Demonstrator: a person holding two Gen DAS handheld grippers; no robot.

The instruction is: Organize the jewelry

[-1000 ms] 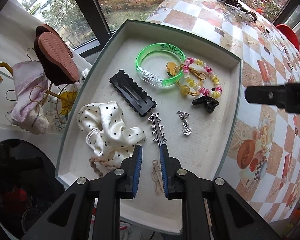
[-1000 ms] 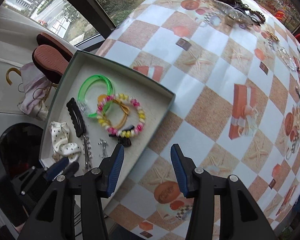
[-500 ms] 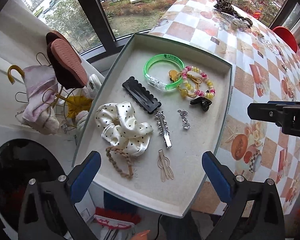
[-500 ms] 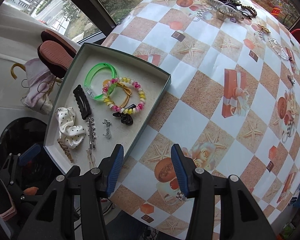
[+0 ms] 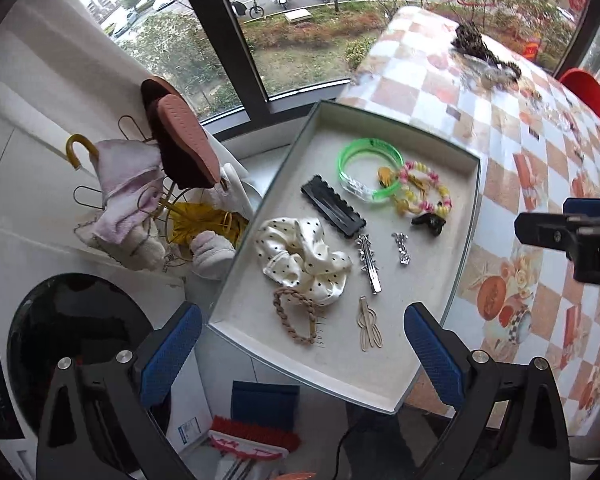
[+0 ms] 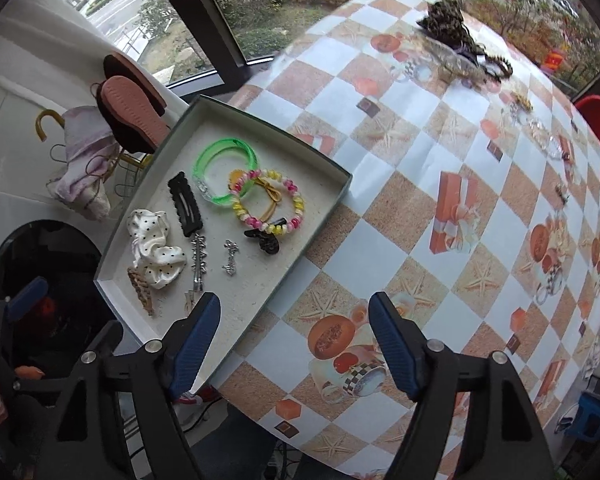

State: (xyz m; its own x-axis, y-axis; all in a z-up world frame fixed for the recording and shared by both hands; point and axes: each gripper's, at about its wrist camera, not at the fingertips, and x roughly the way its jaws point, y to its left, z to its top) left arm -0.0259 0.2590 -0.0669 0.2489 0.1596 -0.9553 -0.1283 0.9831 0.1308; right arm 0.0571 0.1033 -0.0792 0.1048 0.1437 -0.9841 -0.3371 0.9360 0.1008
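Note:
A shallow grey tray (image 5: 466,216) (image 6: 324,216) sits at the table's left edge. It holds a green bangle (image 5: 370,170) (image 6: 224,170), a pink and yellow bead bracelet (image 5: 424,194) (image 6: 268,202), a black snap clip (image 5: 332,206), a polka-dot scrunchie (image 5: 304,258) (image 6: 154,248), a silver clip (image 5: 369,262), a small silver charm (image 5: 401,248), a black claw clip (image 5: 428,222), a braided hair tie (image 5: 296,314) and a gold pin (image 5: 369,326). My left gripper (image 5: 300,354) is open wide and empty, above the tray's near edge. My right gripper (image 6: 294,346) is open and empty, over the tablecloth beside the tray's near right corner.
More jewelry lies at the far side of the checkered table (image 6: 460,208): a dark pile (image 6: 448,26) and small pieces along the right (image 6: 540,136). A rack with slippers (image 5: 180,142) and cloths stands left of the tray. A red chair (image 6: 598,120) is at the far right.
My left gripper opened wide, left the silver clip lying in the tray, and drew back and up. My right gripper also pulled back, still open.

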